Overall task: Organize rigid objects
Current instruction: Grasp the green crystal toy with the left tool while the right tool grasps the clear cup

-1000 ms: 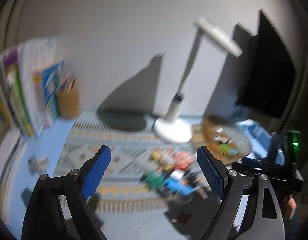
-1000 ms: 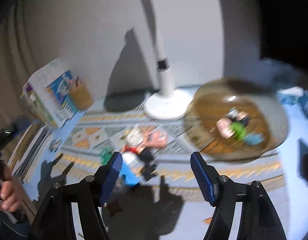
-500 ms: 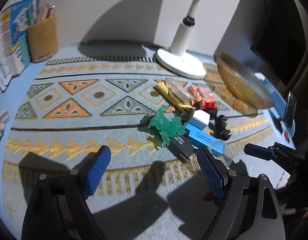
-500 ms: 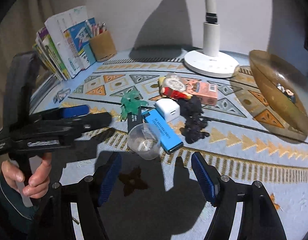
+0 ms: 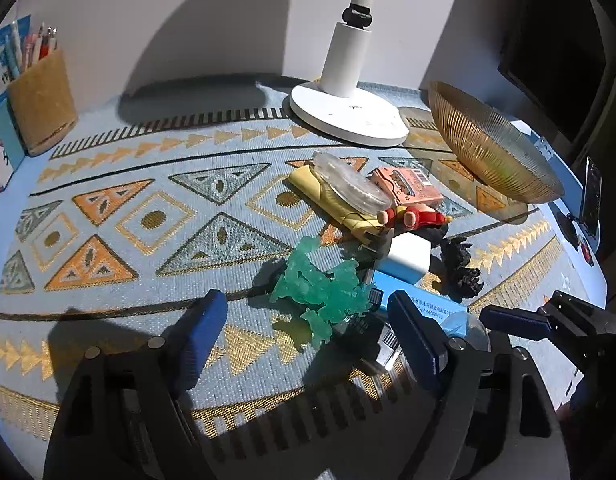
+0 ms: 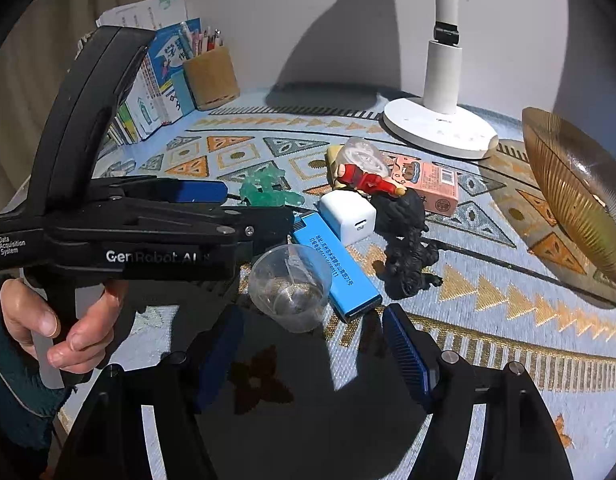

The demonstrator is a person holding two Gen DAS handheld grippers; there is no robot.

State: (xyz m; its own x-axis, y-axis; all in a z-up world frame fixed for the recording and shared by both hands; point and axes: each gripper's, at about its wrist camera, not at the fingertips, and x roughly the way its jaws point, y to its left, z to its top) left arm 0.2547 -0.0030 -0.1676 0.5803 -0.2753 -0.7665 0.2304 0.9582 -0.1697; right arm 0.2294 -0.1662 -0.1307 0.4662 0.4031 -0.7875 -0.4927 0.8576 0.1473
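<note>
Green figure (image 5: 320, 284) between closing left jaws

1. The left black plastic handheld gripper (image 6: 224, 200), at centre left of the right wrist view, carries white lettering "GenRobot.AI" and "Data Acquisition System".
2. Its fingers bear ribbed blue rubber pads (image 5: 198, 334), fixed by silver screws.
3. A dark teal knitted sleeve cuff (image 6: 12, 392) sits at lower left.

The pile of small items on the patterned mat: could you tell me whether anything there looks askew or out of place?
Yes. The clear plastic cup lies tipped on its side against the blue box, its mouth facing the right gripper. The red figure lies flat across the pile rather than standing.
</note>
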